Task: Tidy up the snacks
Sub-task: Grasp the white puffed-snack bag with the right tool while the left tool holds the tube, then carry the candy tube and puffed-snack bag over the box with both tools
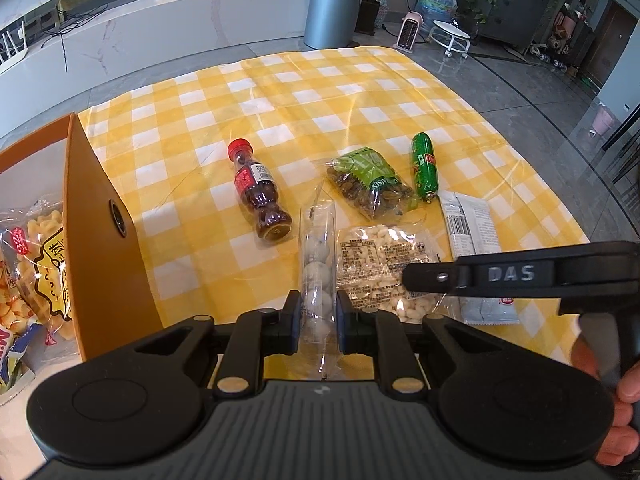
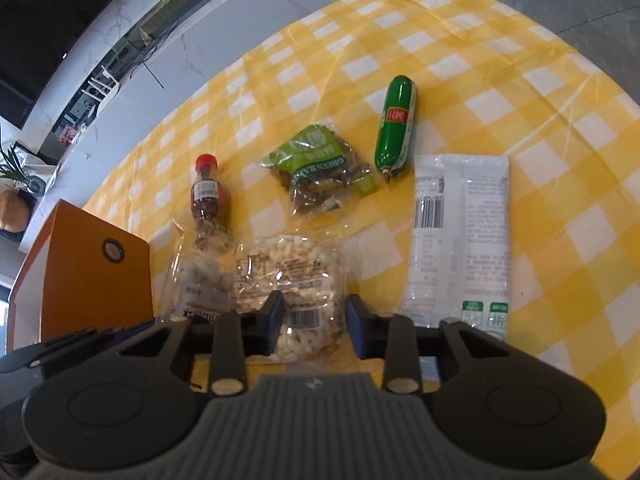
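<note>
Yellow-checked cloth (image 1: 320, 92) over grey floor (image 1: 520, 80); left hand-held gripper (image 1: 318, 316) pinches clear tube (image 1: 318, 248), right hand-held gripper (image 2: 314, 320) spread.

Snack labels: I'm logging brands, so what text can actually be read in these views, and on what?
"DAS": right gripper arm.
"GREEN RAISINS", upside down: raisin bag.
Bottle, sausage, white packet, puffed-snack bag, ball pack, box's snack bags: print too small, blurred or not legible to me.
</note>
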Demonstrator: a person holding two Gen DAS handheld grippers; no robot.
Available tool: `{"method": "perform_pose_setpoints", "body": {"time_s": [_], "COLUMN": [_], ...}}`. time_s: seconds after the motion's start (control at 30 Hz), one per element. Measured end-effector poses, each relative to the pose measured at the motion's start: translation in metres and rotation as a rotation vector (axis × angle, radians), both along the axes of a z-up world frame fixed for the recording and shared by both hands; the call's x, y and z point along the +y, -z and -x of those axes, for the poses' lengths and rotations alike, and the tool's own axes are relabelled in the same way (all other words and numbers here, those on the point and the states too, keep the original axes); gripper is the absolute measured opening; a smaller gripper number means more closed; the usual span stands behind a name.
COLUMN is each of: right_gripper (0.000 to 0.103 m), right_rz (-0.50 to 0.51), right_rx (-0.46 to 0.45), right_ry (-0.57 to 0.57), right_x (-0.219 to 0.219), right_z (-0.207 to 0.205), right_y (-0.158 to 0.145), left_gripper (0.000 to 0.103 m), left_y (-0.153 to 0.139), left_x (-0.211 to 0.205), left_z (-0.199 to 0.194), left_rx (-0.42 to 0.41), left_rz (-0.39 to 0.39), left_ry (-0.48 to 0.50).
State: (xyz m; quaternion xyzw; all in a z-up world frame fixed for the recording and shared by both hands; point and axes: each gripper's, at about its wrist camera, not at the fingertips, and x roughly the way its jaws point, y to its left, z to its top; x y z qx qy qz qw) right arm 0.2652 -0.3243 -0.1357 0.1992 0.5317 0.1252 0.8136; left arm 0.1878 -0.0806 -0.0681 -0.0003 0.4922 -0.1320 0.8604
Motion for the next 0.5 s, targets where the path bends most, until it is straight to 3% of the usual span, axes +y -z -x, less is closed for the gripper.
{"method": "perform_pose_setpoints", "body": {"time_s": [0.1,0.5], "right_gripper": [0.015,0.003], "right_rz": [-0.019,-0.052], "right_rx": [-0.022,-0.167], "right_ry": [0.018,0.063], "right_x": [-0.005,-0.025], "right_z": [0.004,0.024], "right_y": [-0.006,-0.040], "left_gripper": [0.019,0.019], "left_y": [0.000,-0.022], "left_x": [-0.001,0.007], "left_z": [0.001,0.012], "left_rx": [-0.006,-0.052], "left_rz": [-0.005,0.064], "left_ry": [-0.003,-0.048]}}
